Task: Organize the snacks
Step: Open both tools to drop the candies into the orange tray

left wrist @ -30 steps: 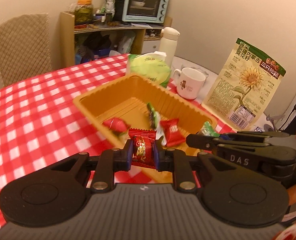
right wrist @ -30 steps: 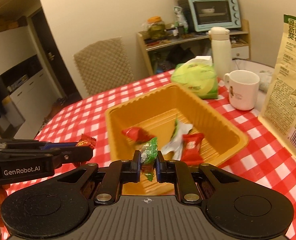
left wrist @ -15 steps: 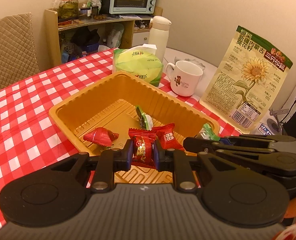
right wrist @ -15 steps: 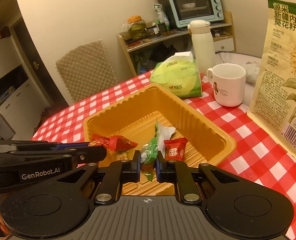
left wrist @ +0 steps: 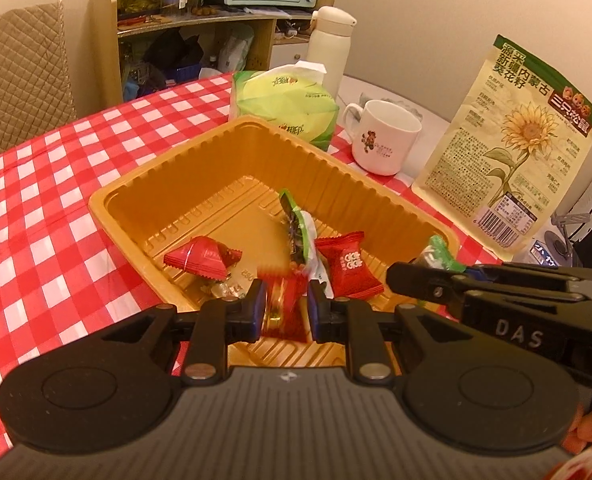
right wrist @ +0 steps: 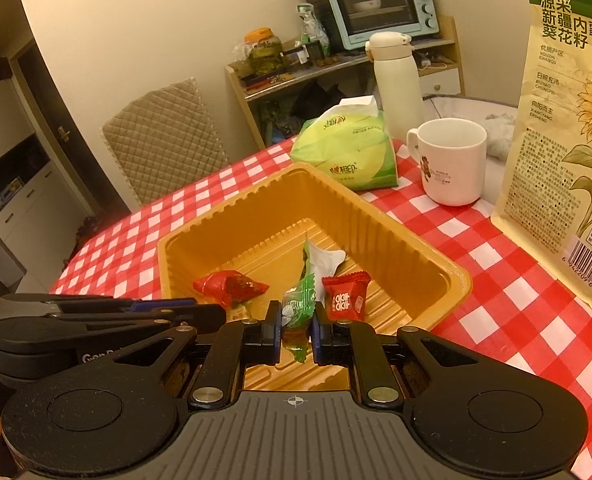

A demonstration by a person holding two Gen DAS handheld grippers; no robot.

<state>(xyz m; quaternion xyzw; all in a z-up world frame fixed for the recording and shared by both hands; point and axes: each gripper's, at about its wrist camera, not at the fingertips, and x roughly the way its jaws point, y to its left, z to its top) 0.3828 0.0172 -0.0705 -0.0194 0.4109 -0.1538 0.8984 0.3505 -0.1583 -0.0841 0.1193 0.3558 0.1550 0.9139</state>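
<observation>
An orange plastic tray (left wrist: 176, 168) (right wrist: 375, 216) stands on the red checked tablecloth. In it lie a red pyramid candy (left wrist: 200, 258) (right wrist: 228, 286), a red square candy (left wrist: 347, 266) (right wrist: 343, 296) and a green-white wrapper (left wrist: 299, 232) (right wrist: 321, 258). My left gripper (left wrist: 284, 312) is over the tray's near edge with its jaws parted. A blurred red candy (left wrist: 284, 308) sits loose between them. My right gripper (right wrist: 294, 334) is shut on a green candy (right wrist: 296, 312) over the tray's near edge. It also shows at the right of the left wrist view, with the green candy (left wrist: 437, 256).
A green tissue pack (left wrist: 284, 112) (right wrist: 347, 152), a white mug (left wrist: 383, 142) (right wrist: 451, 160), a white flask (left wrist: 329, 44) (right wrist: 397, 80) and a sunflower seed bag (left wrist: 515, 144) (right wrist: 567, 132) stand behind and right of the tray. A chair (left wrist: 20, 68) is at the far table edge.
Both grippers moved forward over the tray. My left gripper's jaws have opened and the red candy between them is blurred, slipping down. The right gripper still holds the green candy.
</observation>
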